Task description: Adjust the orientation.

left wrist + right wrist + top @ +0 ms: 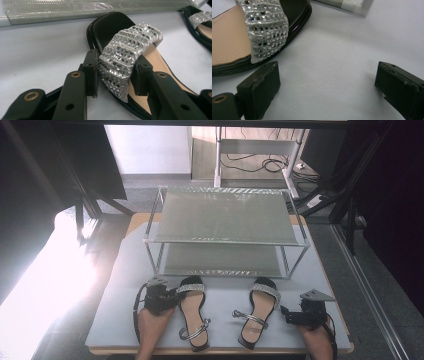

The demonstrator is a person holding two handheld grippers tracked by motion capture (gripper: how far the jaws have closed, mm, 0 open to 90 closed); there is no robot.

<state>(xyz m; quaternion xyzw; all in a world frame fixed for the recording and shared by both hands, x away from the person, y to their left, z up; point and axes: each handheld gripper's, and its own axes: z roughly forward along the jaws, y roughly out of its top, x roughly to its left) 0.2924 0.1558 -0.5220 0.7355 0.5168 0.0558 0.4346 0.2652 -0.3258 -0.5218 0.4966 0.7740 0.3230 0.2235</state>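
Two black sandals with tan insoles and rhinestone toe straps lie on the grey table top (120,290), toes toward the rack. My left gripper (179,293) reaches in from the left over the left sandal (192,317). In the left gripper view the left gripper (116,72) has its pads pressed on either side of that sandal's rhinestone strap (125,52), shut on it. My right gripper (287,313) sits just right of the right sandal (257,312). In the right gripper view the right gripper (327,82) is open over bare table, with the right sandal's strap (267,30) to its upper left.
A two-tier metal shoe rack (225,215) stands at the back of the table, both shelves bare; its lower shelf edge (75,11) lies just past the left sandal's toe. Dark frames and cables surround the table. Bright glare falls on the floor at left.
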